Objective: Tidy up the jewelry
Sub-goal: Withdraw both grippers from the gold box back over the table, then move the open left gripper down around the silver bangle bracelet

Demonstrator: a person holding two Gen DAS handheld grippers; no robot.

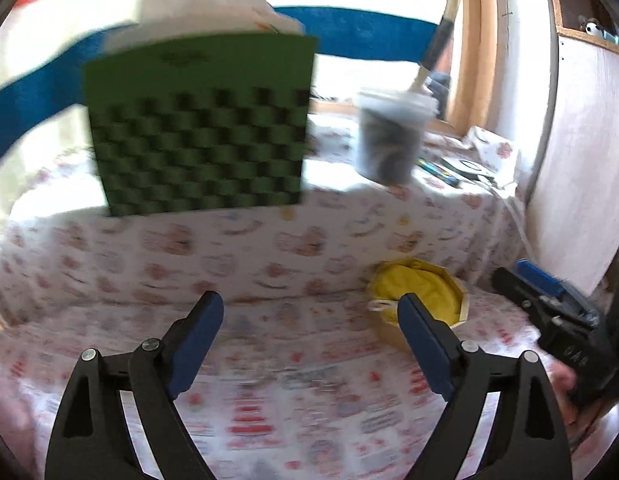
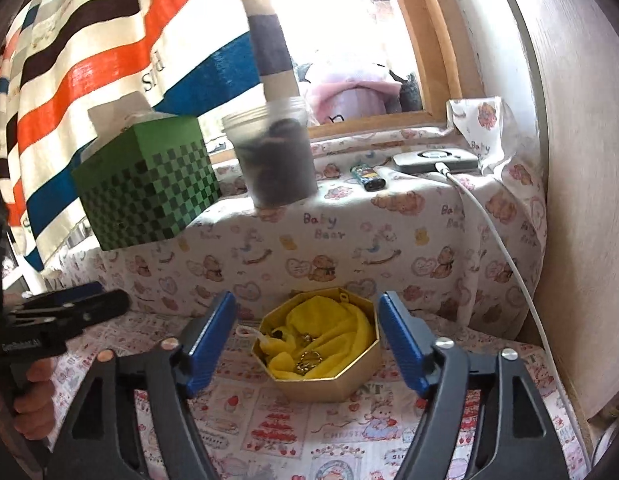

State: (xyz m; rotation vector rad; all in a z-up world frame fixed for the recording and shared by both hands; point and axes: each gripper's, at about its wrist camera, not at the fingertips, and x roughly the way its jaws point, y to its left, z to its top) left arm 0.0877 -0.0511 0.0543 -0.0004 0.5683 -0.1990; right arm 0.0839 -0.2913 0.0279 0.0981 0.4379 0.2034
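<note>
Facing a cloth-covered surface [image 2: 349, 440], both grippers stand with their jaws spread wide and nothing between the blue pads. Right gripper [image 2: 307, 344]: its fingers frame an eight-sided gold box [image 2: 333, 386] that rests on the surface just beyond the fingertips, without touching it. Box lining: crumpled yellow cloth [image 2: 333, 332]. Jewelry [image 2: 307, 360]: several gold-coloured pieces lie on the yellow cloth toward the near side of the box; a small pale loop [image 2: 245, 332] hangs over the left rim. Left gripper [image 1: 309, 328]: it is open over bare printed cloth, and the same gold box [image 1: 463, 308] sits to its right, partly hidden behind the right finger; this view is blurred. In the right wrist view the left gripper [image 2: 109, 304] appears at the left edge, held by a hand [image 2: 35, 404]. Raised ledge behind the box, under the same cloth: a green checkered box [image 2: 149, 188] at left, a clear plastic cup [image 2: 275, 160] with dark contents beside it, then a small lighter [image 2: 365, 176] and a flat grey device [image 2: 433, 160] with a white cable [image 2: 505, 256] running down the right side. Background: a striped cloth [image 2: 89, 48] at left and a wood-framed window [image 2: 433, 40].
</note>
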